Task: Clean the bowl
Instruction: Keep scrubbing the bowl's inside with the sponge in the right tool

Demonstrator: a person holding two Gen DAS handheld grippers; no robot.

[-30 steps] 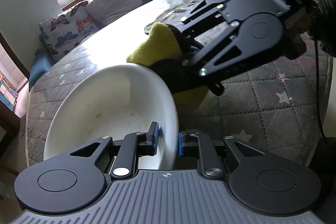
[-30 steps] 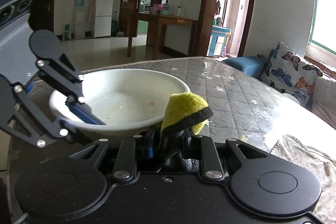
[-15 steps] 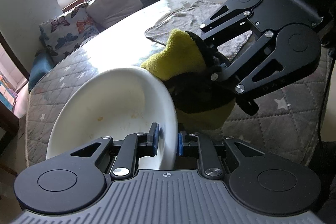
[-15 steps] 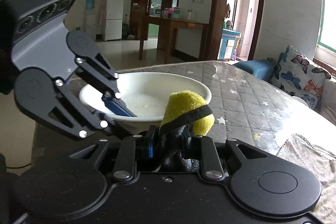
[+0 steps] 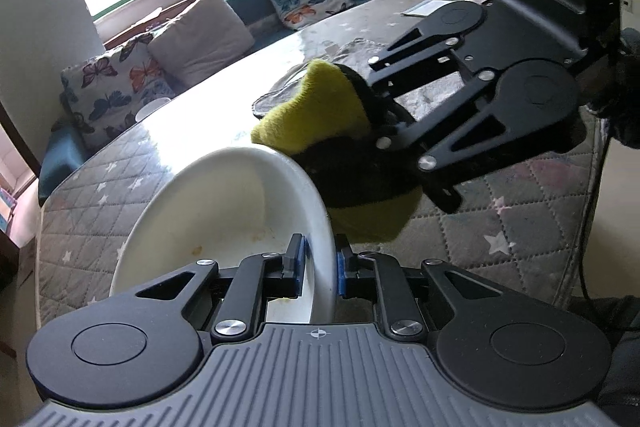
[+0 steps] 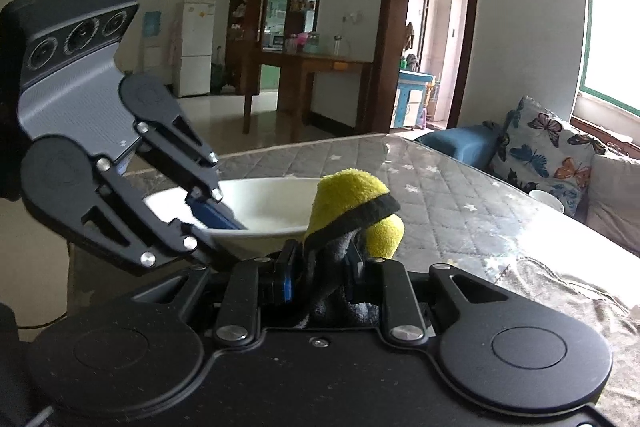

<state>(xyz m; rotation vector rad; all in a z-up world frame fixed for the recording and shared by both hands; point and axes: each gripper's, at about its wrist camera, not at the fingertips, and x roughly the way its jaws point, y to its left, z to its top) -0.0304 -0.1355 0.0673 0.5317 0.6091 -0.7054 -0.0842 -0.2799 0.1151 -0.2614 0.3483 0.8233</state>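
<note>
A white bowl (image 5: 224,211) with small food specks inside rests on the quilted table cover. My left gripper (image 5: 320,263) is shut on the bowl's near rim, one blue pad inside the wall and one outside. My right gripper (image 5: 380,123) is shut on a yellow cloth with a dark edge (image 5: 312,111), which hangs just above and beside the far-right rim. In the right wrist view, the cloth (image 6: 348,195) bulges out between the right gripper's (image 6: 320,267) fingers. Behind it sits the bowl (image 6: 272,199), with the left gripper (image 6: 208,215) clamped on its rim.
A crumpled grey towel (image 5: 352,55) lies on the table behind the cloth, also the grey towel (image 6: 560,279) at right. A small white cup (image 6: 546,199) stands at the table's far edge by butterfly cushions (image 6: 548,151). A paper sheet (image 5: 424,9) lies far back.
My right gripper has lifted the yellow cloth from low beside the bowl up to rim height. The left gripper has kept its hold on the rim.
</note>
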